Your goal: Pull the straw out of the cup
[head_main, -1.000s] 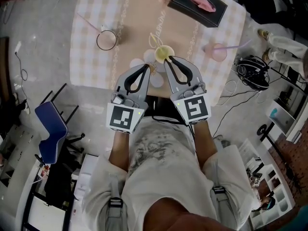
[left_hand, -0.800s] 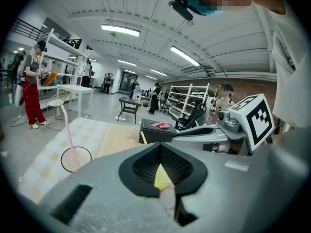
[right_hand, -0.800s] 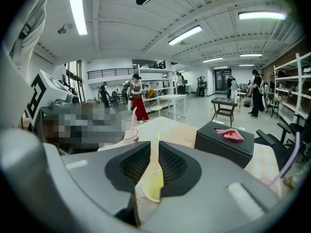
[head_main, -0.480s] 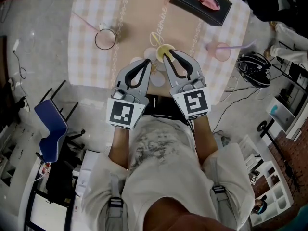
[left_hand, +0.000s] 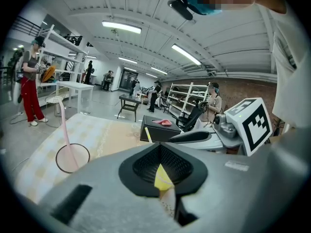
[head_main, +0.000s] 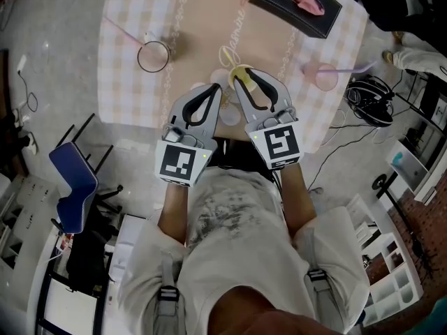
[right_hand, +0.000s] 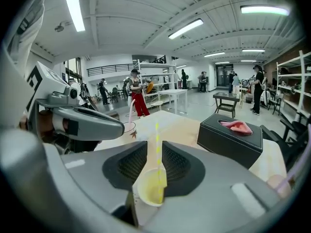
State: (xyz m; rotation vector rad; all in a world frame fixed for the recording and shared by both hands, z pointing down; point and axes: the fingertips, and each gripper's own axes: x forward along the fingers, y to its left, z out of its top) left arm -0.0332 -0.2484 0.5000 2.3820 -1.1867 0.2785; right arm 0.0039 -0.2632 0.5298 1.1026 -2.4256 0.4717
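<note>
The right gripper (right_hand: 154,148) has its jaws opening, and the yellow straw (right_hand: 157,132) stands free in the gap between them, its foot in the yellow cup (right_hand: 149,188) that sits low between the jaws. The left gripper (head_main: 216,89) has its jaws clenched tip to tip just left of that cup. On the cloth-covered counter (head_main: 126,82), a clear glass (head_main: 154,56) with a pink straw stands well left of the yellow cup, a black tissue box (head_main: 297,5) lies beyond it to the right, and a pink cup (head_main: 325,77) stands well to its right.
</note>
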